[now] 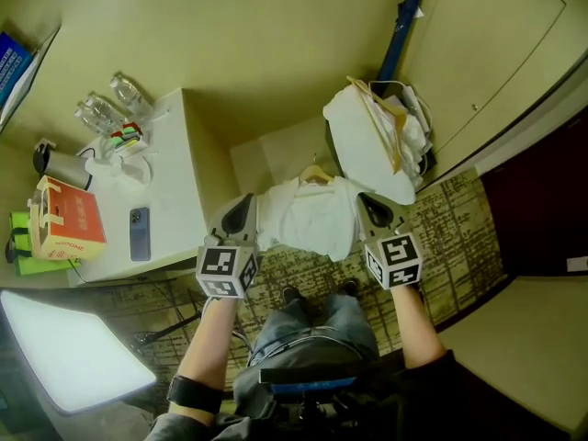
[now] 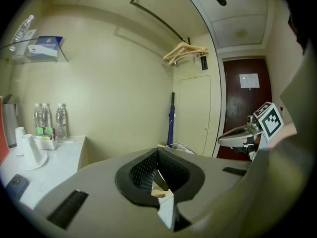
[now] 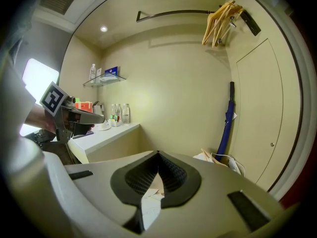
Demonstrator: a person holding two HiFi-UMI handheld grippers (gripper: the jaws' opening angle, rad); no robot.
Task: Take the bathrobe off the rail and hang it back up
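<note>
My left tool (image 1: 244, 206) is pressed together on the left shoulder of the soft white cloth bathrobe (image 1: 312, 220). Its own view shows a fold of white cloth and a tip of pale wood pinched between the jaws. My right tool (image 1: 367, 202) is pressed together on the right shoulder, with white cloth caught in its jaws. Between the two tools the bathrobe hangs spread on its pale wooden hanger (image 1: 317, 173). It is off the rail, low in front of me, over the patterned brown carpet (image 1: 450, 228).

The thin dark metal rail (image 3: 178, 12) runs high along the far wall, well above both tools. A bunch of bare wooden hangers (image 3: 220, 21) sits at its right end. The white table (image 1: 175, 186) stands to my left, and a folded blue umbrella (image 1: 401, 39) leans in the far corner.

I judge the bathrobe soft, limp and fairly heavy, so it will sag and swing from wherever I grip it. Held by cloth alone, it could slide off the hanger's arms. The best hold is where the cloth lies over the stiff wood at each shoulder, so the hanger carries the weight. I must keep both tools level, or the hook will tip and miss the rail.
</note>
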